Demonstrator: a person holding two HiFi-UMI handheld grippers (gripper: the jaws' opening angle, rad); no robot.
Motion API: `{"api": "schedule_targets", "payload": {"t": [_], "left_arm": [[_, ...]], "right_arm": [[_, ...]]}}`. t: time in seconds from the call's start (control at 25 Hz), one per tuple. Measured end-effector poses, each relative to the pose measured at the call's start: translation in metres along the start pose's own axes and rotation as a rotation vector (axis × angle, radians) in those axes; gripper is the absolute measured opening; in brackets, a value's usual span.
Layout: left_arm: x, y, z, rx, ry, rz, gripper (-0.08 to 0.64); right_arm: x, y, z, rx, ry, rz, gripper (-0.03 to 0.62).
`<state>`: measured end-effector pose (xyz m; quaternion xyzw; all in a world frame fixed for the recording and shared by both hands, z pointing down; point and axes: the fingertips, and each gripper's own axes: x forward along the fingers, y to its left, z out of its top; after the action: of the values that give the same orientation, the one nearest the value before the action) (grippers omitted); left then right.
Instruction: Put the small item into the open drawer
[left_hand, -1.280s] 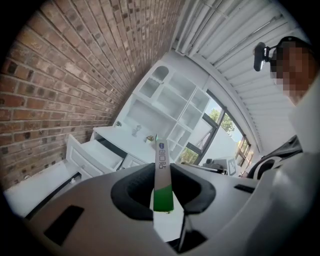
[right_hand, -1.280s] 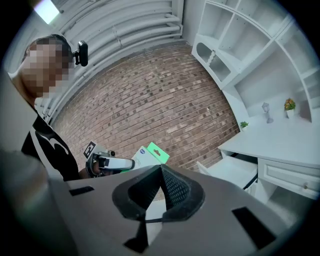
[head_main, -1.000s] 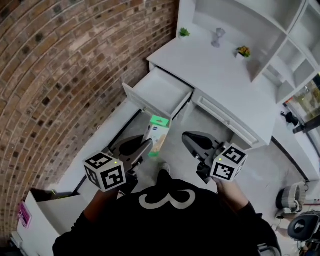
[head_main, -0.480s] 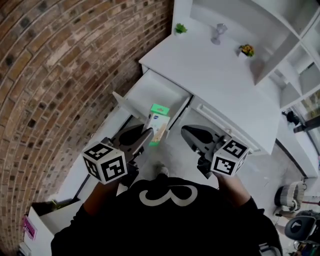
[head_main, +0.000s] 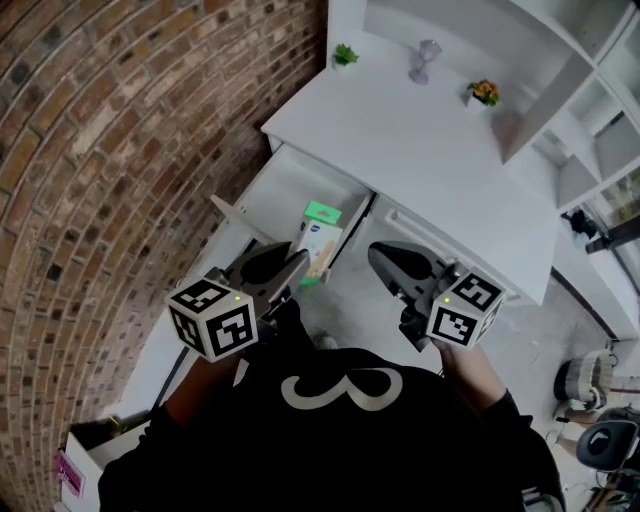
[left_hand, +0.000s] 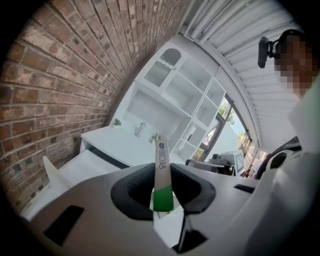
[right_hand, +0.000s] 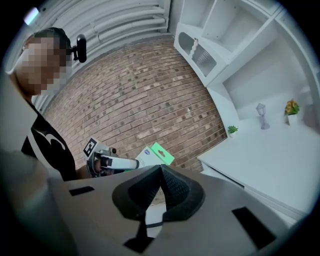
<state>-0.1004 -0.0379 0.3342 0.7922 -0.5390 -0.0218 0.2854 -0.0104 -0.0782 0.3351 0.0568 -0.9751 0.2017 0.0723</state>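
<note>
My left gripper (head_main: 297, 272) is shut on the lower end of a small white box with a green end (head_main: 319, 239). In the head view the box stands over the front edge of the open white drawer (head_main: 290, 190). The left gripper view shows the box (left_hand: 162, 172) edge-on, pinched between the dark pads (left_hand: 187, 186), with the drawer (left_hand: 82, 164) below and to the left. My right gripper (head_main: 382, 258) hangs to the right of the box, shut with nothing in it. From the right gripper view (right_hand: 160, 171) the box (right_hand: 156, 154) shows beyond the closed jaws.
The drawer belongs to a white desk (head_main: 420, 160) with shelves behind it. On the desk top stand a small green plant (head_main: 345, 54), a glass (head_main: 424, 60) and a flower pot (head_main: 484, 93). A brick wall (head_main: 110, 160) runs along the left. A closed drawer (head_main: 445, 245) lies to the right.
The desk and drawer have come nearer to the grippers. The box, still gripped, now stands over the drawer's front edge. The right gripper keeps its place beside it.
</note>
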Motion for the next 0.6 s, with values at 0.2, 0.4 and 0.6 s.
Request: {"api": "schedule_targets", "payload": {"t": [0.2,0.4,0.6], "left_arm": [[0.026,0.015,0.001,0.02,0.045,-0.009,0.091],[0.055,0.036,0.0,0.028,0.085,-0.015,0.091],[0.082,0.062,-0.004,0.059,0.137,-0.017,0.091]], "right_arm": [[0.002,-0.017,0.005,0.005,-0.027,-0.031,0.011],[0.009,-0.046,0.006,0.004,-0.026,-0.094,0.011],[0.018,-0.067,0.004,0.031,-0.019,-0.145,0.011]]}}
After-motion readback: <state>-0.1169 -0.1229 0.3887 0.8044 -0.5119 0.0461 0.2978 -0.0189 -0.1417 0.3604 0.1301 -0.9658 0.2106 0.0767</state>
